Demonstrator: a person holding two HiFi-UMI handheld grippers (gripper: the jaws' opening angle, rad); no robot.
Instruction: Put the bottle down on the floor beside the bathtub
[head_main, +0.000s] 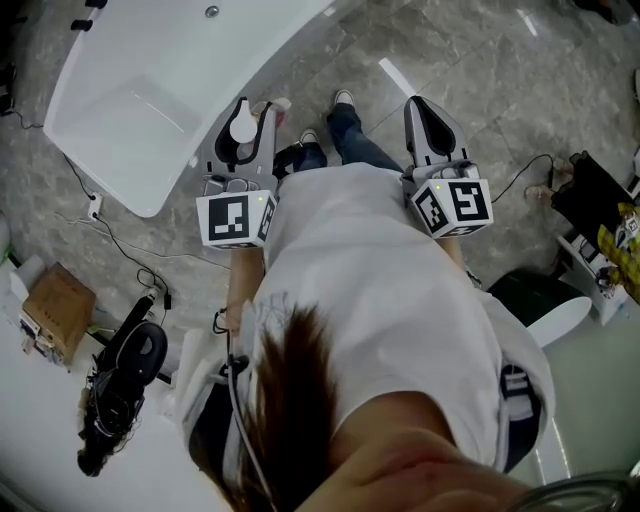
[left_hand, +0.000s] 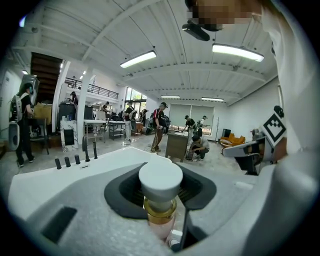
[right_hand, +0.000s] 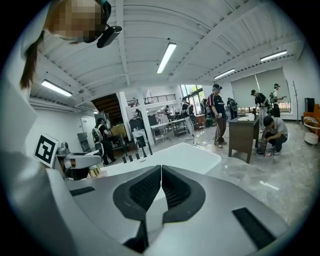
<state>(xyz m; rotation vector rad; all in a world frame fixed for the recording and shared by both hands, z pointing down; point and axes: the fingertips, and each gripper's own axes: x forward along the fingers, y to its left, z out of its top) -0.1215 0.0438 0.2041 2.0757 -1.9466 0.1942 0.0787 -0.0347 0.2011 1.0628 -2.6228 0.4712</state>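
Well, in the head view my left tool (head_main: 255, 112) is in front of me, and its two sides are pinching the bottle (head_main: 243, 128) at its top, so the bottle hangs upright. The bathtub (head_main: 285, 35) lies ahead of this tool and to its left, with its rim near the tool. The grey floor (head_main: 470, 70) runs beside the tub, below the tool and to its right. The bottle is up in the air, not yet on the floor. My right tool (head_main: 420, 106) is well apart, on the other side of my legs. I think it is kept there so it does not disturb the putting down.

In the left gripper view, the white cap (left_hand: 160, 179) stands between the dark pads, with the gold collar (left_hand: 160, 210) and the pink body below it. I cannot tell if the pads press on the cap or the collar. I judge this high grip leaves the bottom free to meet the floor first. The tub's white rim is straight ahead of the tool.

In the right gripper view, the two sides of the right tool are pressed together with nothing between them. The tub is ahead, and the left tool with the bottle is to its left.
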